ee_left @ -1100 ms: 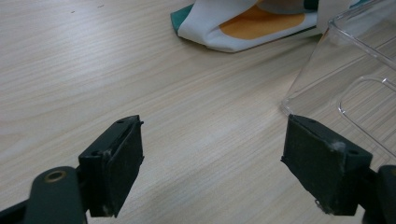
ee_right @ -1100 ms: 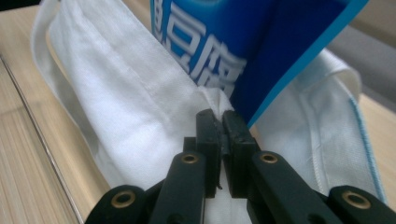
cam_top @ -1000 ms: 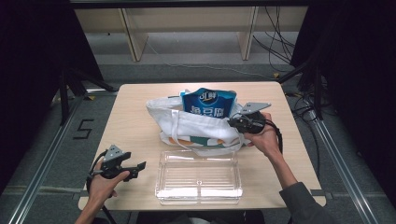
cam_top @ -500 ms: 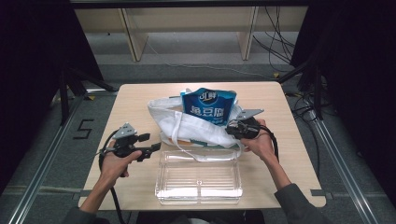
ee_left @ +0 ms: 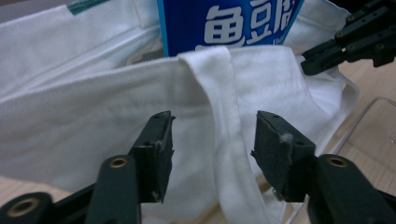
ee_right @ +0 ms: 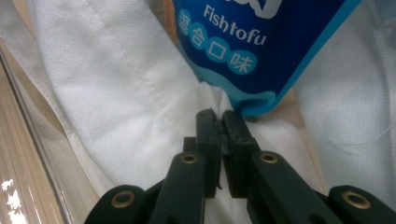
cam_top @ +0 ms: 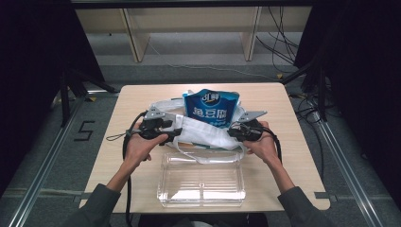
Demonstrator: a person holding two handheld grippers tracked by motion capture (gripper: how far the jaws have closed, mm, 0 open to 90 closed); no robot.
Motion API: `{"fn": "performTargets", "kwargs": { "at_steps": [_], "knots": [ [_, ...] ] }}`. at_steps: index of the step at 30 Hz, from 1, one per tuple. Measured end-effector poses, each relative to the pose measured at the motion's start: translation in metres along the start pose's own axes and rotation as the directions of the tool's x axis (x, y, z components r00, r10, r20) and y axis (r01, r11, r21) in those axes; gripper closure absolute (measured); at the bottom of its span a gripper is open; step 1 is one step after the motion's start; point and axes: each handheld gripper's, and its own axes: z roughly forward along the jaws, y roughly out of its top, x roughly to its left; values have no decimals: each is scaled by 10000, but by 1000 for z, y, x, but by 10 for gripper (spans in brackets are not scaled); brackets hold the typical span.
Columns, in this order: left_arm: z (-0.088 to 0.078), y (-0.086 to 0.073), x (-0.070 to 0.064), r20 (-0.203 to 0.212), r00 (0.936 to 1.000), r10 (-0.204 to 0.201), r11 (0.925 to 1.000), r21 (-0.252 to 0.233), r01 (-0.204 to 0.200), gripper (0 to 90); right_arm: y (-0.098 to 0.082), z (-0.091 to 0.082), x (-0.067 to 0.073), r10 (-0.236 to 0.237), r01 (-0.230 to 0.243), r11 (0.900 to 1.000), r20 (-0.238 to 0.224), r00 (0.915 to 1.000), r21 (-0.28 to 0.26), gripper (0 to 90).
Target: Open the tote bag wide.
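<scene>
We held our left gripper (ee_left: 210, 154) with its jaws wide apart, one on each side of the white bag's (cam_top: 208, 132) strap (ee_left: 226, 140), close against the cloth. Our right gripper (ee_right: 220, 122) had its jaws pinched together on the bag's fabric, just below the blue fish tofu pouch (ee_right: 261, 46). A clear plastic tray (cam_top: 202, 182) lay on the table (cam_top: 293, 99) between our forearms, nearer us than both grippers.

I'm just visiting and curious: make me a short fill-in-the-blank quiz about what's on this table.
1. The blue snack pouch sits inside a ___ cloth bag.
2. The left gripper has its jaws ___.
3. The right gripper is shut on the bag's ___.
4. The plastic tray near the person is ___.

Answers: white; open; cloth; empty
</scene>
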Motion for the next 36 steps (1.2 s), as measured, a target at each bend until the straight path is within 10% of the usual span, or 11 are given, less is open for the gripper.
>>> {"fn": "performTargets", "kwargs": {
  "at_steps": [12, 26, 32, 36],
  "knots": [
    [19, -9, 13, 170, 9972, 723, 9960, 524, -731, 816, 2, 4, 2, 139, -138, 9997, -76, 9999, 202, 869],
    [74, -39, 43, 940, 9953, -210, 9582, 2859, -68, 820, -2, 24, -5, 490, -468, 9952, -236, 9985, 860, 871],
    [73, -36, 42, 947, 9955, -86, 9533, 3013, -204, 773, -3, 24, -7, 813, -782, 9937, -358, 9960, 807, 857],
    [56, -24, 37, 1080, 9941, 136, 9645, 2609, -415, 526, 4, 8, -10, 954, -935, 9949, -505, 9942, 384, 709]
  ]
}}
